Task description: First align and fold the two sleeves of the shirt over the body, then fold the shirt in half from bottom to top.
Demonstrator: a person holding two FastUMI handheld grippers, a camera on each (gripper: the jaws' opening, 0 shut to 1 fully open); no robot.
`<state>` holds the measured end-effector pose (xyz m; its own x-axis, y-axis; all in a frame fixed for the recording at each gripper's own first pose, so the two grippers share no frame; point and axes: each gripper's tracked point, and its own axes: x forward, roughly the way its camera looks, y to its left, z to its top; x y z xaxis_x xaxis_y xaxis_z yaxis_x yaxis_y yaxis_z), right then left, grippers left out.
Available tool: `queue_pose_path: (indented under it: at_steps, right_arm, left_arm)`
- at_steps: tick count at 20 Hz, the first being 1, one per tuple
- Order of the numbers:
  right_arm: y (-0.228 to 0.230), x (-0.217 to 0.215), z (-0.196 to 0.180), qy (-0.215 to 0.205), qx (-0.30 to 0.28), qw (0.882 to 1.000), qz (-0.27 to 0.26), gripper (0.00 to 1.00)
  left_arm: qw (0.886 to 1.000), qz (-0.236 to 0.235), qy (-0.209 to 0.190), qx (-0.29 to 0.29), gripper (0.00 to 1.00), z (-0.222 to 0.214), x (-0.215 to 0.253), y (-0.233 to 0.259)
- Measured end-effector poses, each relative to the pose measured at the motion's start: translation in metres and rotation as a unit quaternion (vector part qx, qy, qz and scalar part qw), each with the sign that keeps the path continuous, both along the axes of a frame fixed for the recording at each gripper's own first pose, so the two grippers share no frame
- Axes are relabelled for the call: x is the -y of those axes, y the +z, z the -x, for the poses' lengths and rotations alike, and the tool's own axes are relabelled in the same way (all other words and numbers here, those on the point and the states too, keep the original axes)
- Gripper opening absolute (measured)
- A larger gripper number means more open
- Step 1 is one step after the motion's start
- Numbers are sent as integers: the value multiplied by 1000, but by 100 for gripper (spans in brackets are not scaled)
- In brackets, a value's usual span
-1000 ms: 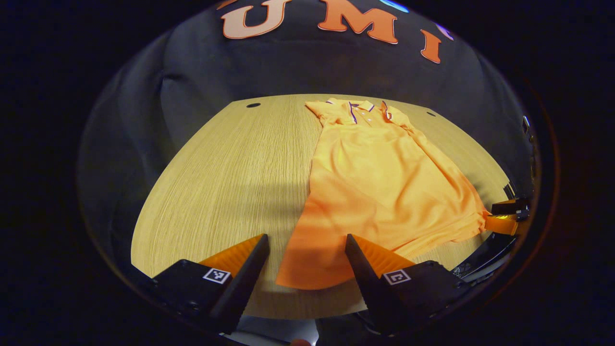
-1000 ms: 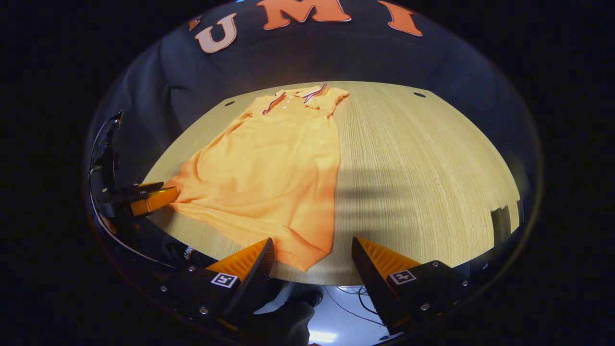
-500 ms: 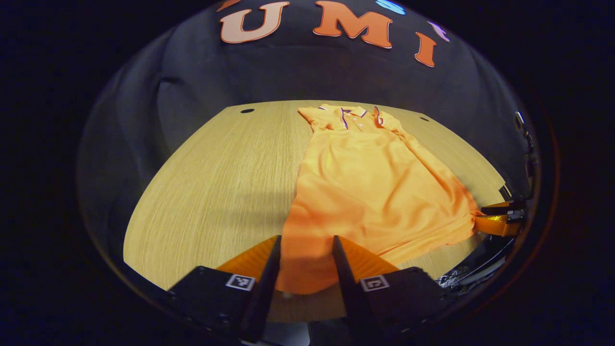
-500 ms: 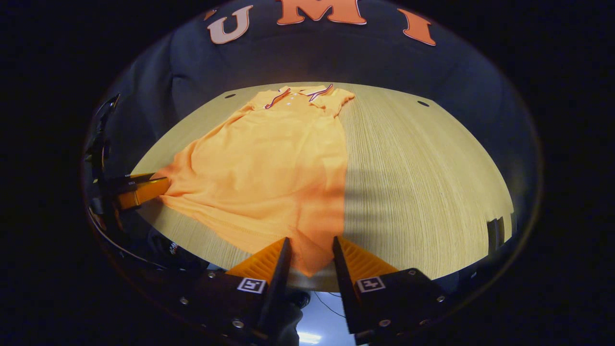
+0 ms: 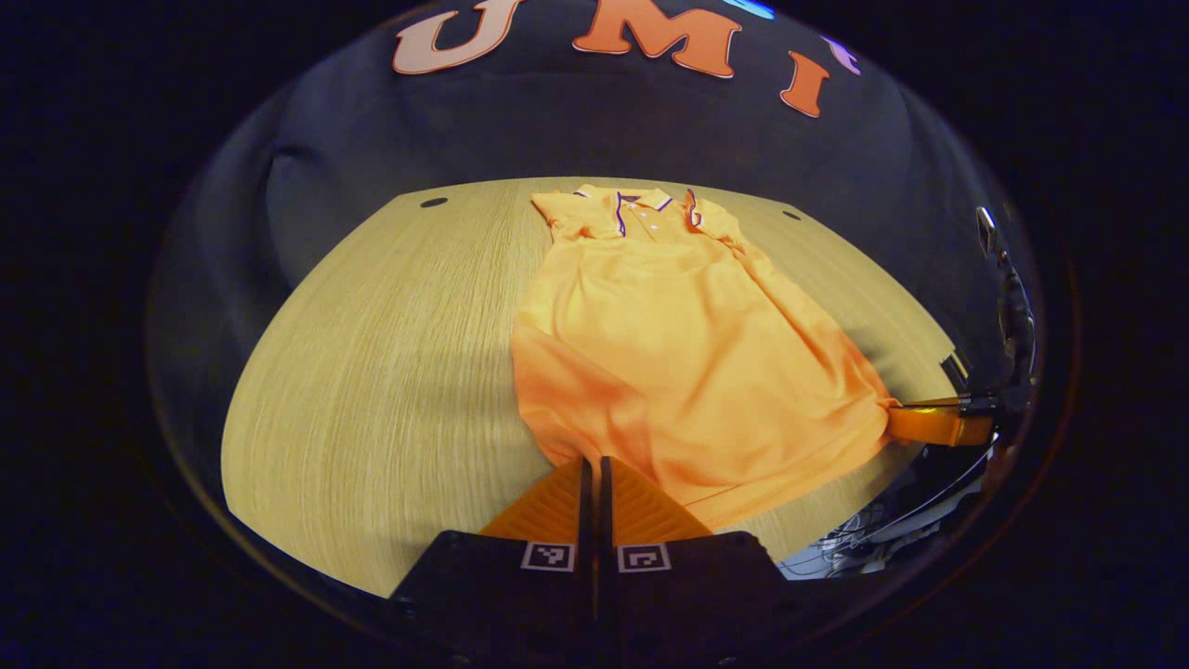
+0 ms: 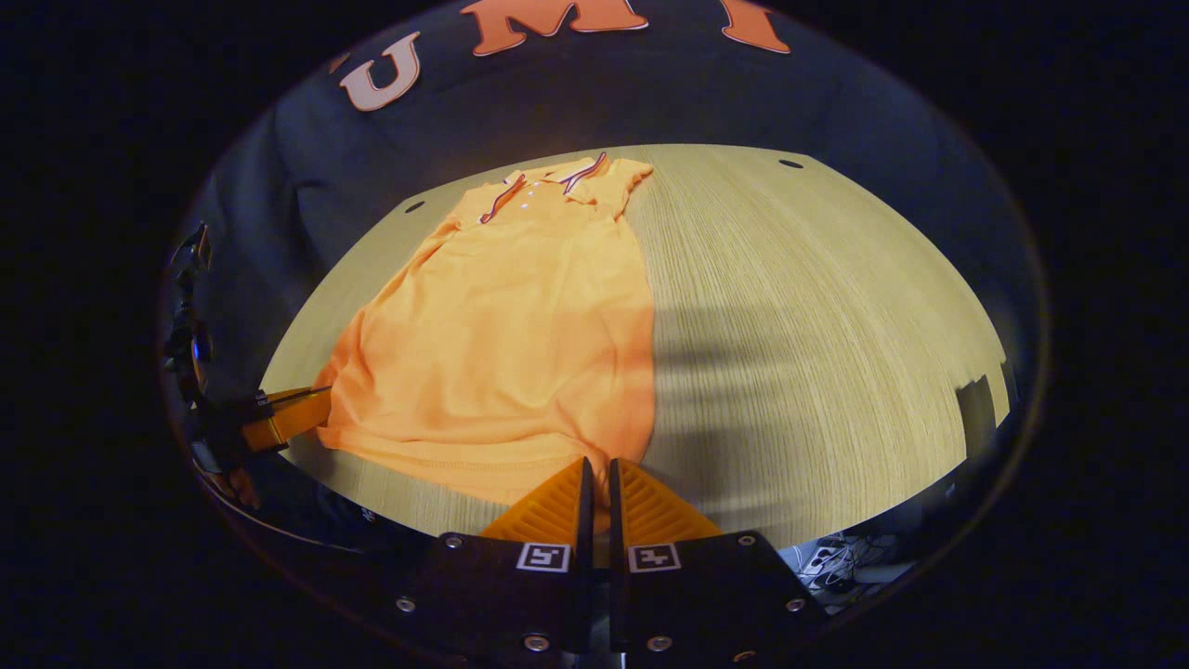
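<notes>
Left gripper (image 5: 592, 465): clenched on the near hem corner of the shirt (image 5: 669, 353). Right gripper (image 6: 599, 466): clenched on the other hem corner. Shirt: laid flat on the table (image 5: 390, 353), long axis running near to far, hem nearest, collar (image 5: 641, 200) pointed at the far edge. Sleeves are judged already folded over the body. Bottom-to-top fold is judged barely begun; the hem is to be carried to the collar.

A pale wood-grain table (image 5: 372, 372) with small dark round holes near its far corners is carrying an orange short-sleeved polo shirt (image 5: 669, 362), which is lying flat, striped collar at the far edge, hem toward the near edge.
</notes>
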<state>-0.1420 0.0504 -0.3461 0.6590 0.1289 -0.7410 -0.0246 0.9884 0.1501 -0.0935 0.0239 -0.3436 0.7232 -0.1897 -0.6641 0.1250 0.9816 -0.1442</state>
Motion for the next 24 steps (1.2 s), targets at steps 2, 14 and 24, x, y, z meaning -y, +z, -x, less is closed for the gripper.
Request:
queue_pose_path:
  at_steps: [2, 14, 24]
  right_arm:
    - [11, 1, -6, -3, 12, 1000, -9, 8]
    - [41, 18, -44, 24, 63, 998, 15, 8]
    - [-12, 21, -30, 19, 1, 1000, 11, 49]
  left_arm:
    - [1000, 2, 5, 8, 2, -3, -3, 11]
    - [997, 28, 45, 46, 2, -36, -1, 57]
    - [998, 19, 57, 30, 2, -26, -9, 44]
